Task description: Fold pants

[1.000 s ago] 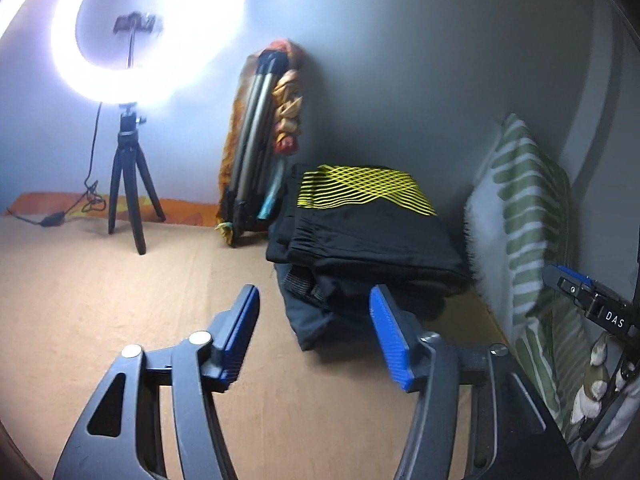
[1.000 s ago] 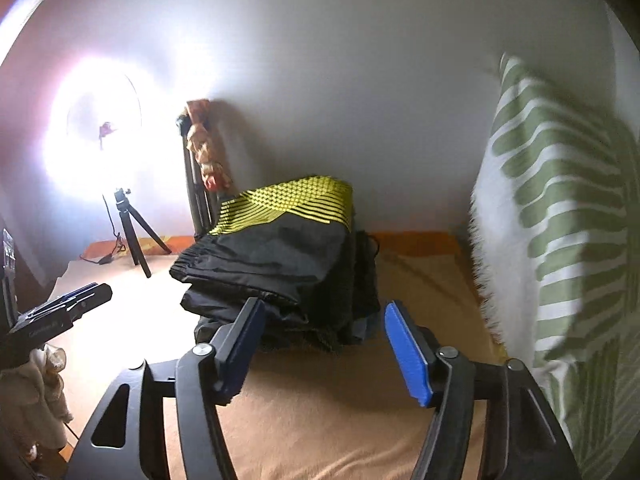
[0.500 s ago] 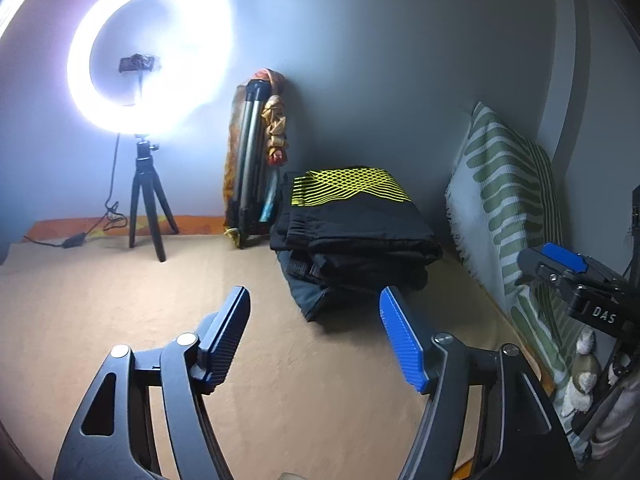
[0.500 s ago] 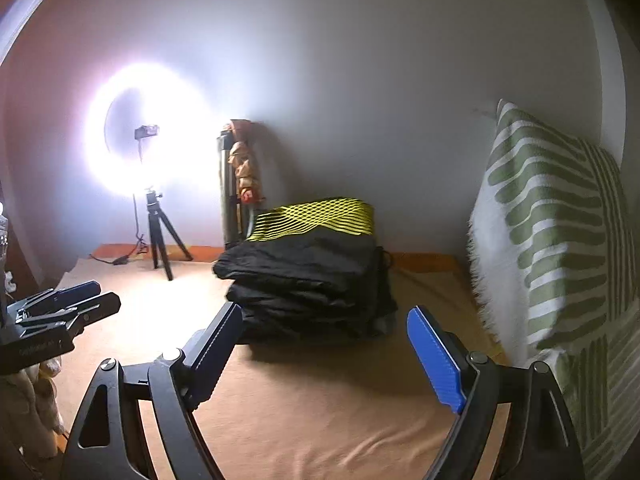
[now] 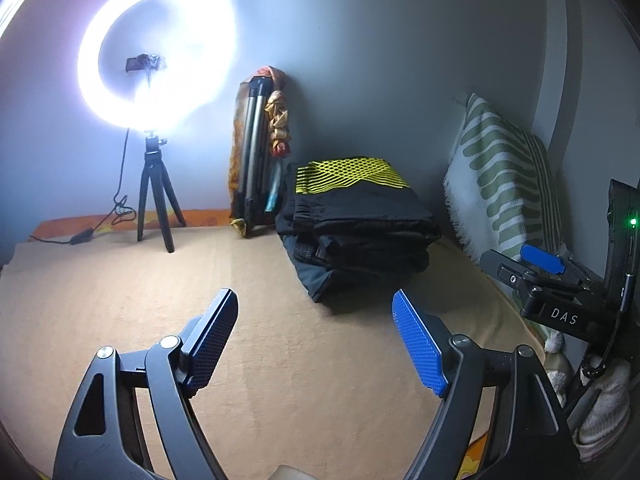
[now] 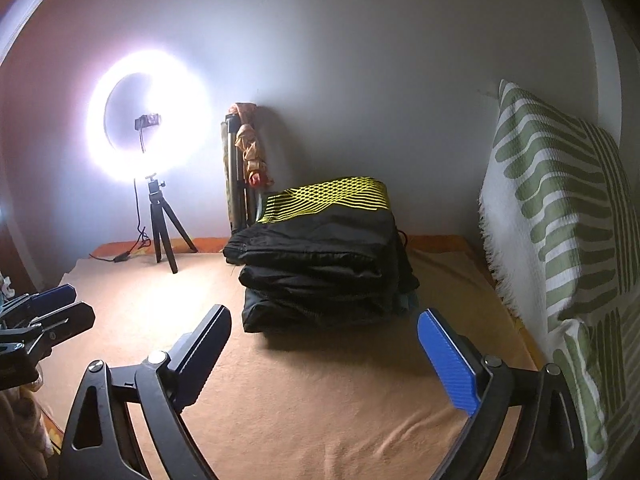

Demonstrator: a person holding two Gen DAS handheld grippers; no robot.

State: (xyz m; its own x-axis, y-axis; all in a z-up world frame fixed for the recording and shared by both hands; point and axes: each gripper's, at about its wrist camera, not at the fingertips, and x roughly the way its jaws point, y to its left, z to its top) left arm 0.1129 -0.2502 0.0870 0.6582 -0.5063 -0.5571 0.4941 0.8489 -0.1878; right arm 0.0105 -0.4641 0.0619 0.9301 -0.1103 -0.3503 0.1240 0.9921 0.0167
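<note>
A stack of folded black pants [image 5: 360, 236] with a yellow mesh pattern on the top one lies on the tan blanket [image 5: 120, 300] near the back wall; it also shows in the right wrist view [image 6: 324, 268]. My left gripper [image 5: 316, 340] is open and empty, well short of the stack. My right gripper [image 6: 324, 360] is open and empty, also short of the stack. The right gripper shows at the right edge of the left wrist view [image 5: 540, 276]. The left gripper shows at the left edge of the right wrist view [image 6: 40, 316].
A lit ring light on a small tripod [image 5: 154, 200] stands at the back left, with its cable on the blanket. A folded tripod with cloth [image 5: 260, 168] leans on the wall beside the stack. A green-and-white striped pillow [image 6: 560, 240] stands along the right.
Both grippers have drawn back from the folded stack and opened wider. The stack has not moved.
</note>
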